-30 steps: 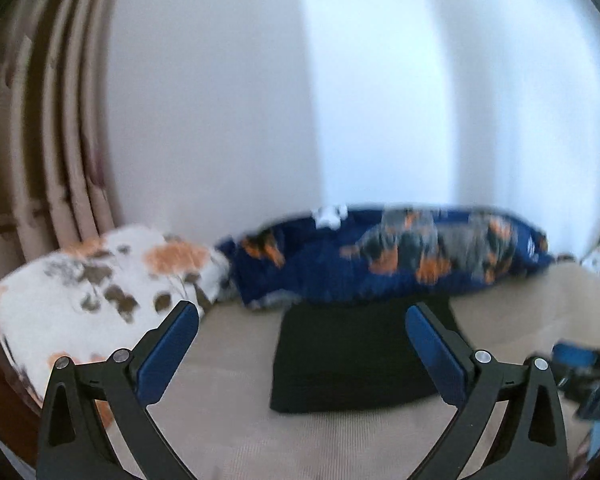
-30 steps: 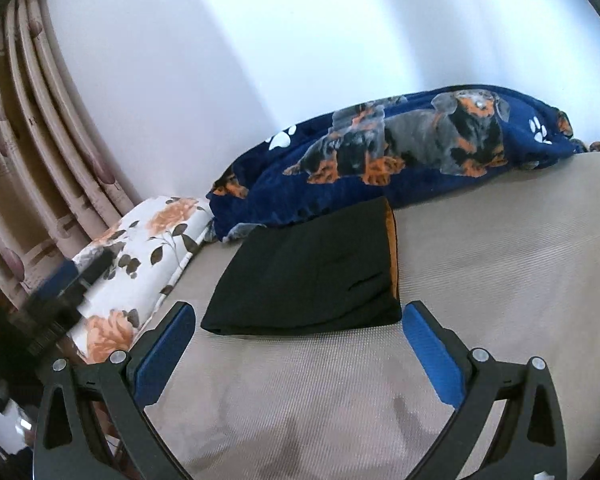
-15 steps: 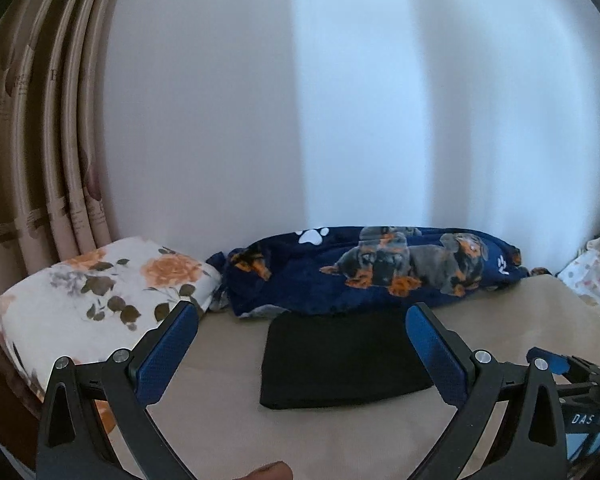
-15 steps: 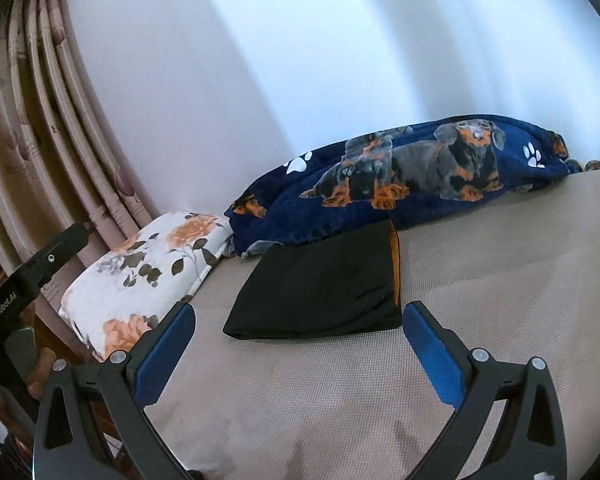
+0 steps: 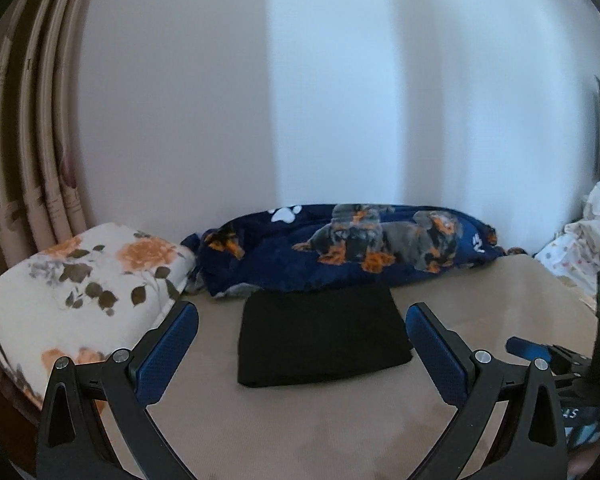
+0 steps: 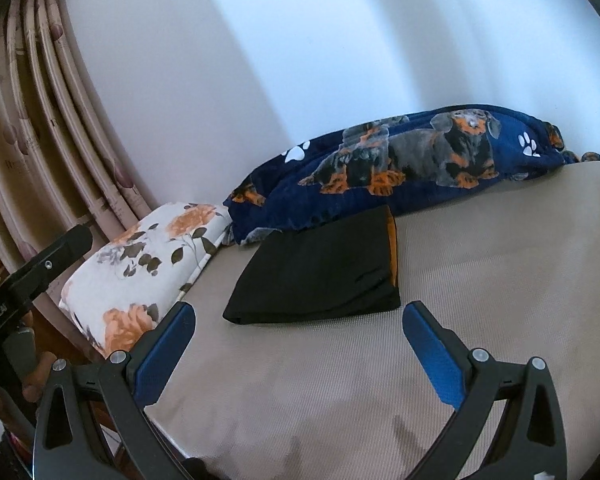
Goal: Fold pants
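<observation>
We see a pale wall (image 5: 340, 100) filling the upper part of both views, with pinkish-beige curtains (image 6: 40, 140) hanging in folds along its left side. Below it stretches a bed covered in a beige sheet (image 6: 480, 280), which carries everything else. Along the far edge of the bed, against the wall, lies a dark blue blanket (image 5: 380, 248) printed with dachshunds and white paw marks. At the far left corner of the bed rests a white pillow (image 5: 84, 280) patterned with orange flowers and dark leaves, its end just beside the blanket. The pants (image 6: 320, 272), black and folded into a compact rectangle, lie flat on the sheet near the far edge, their back edge touching the front of the blanket; the right wrist view shows an orange strip along their right side. At the far right corner, pale printed bedding (image 5: 592, 232) is bunched up. We hold the left gripper (image 5: 302, 336) above the near part of the sheet, its jaws spread wide and empty, apart from the pants. The right gripper (image 6: 300, 334) hovers likewise, jaws wide and gripping nothing, its blue pads (image 6: 432, 352) framing the pants from a distance.
</observation>
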Motion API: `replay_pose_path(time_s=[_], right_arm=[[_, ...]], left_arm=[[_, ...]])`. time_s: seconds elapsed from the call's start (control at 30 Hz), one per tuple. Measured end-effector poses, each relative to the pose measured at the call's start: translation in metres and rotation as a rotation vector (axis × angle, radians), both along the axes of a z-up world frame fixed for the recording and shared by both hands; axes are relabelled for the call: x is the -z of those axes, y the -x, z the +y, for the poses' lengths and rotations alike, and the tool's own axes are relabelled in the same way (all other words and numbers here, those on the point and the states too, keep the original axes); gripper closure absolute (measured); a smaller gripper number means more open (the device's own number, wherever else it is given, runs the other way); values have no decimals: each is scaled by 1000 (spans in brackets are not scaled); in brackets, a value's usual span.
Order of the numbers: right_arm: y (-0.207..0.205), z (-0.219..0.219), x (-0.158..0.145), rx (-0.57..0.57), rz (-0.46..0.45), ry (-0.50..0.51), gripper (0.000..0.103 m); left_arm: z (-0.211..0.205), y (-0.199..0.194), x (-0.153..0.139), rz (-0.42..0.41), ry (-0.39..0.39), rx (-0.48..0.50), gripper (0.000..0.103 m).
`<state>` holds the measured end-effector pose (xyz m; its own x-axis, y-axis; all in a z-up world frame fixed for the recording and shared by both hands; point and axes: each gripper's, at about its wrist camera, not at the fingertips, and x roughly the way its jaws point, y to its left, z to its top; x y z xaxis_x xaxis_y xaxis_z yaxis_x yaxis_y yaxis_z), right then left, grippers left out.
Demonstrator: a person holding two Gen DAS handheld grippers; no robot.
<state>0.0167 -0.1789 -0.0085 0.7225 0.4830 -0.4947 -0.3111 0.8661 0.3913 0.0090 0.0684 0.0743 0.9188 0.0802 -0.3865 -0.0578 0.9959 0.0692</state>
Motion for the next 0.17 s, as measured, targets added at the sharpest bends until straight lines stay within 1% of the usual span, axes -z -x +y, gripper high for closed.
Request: replay_pose_path(time_s=[0.03,0.1,0.17], right_arm=[[0,0,1,0,5,0,0],[1,1,4,-4,14,-3,0],[1,2,5,-8,18,3,0]], left_arm=[[2,0,1,-7,14,-13,0],[4,1,3,-16,11,-47,0],[8,-1,6,-4,15,-53,0]])
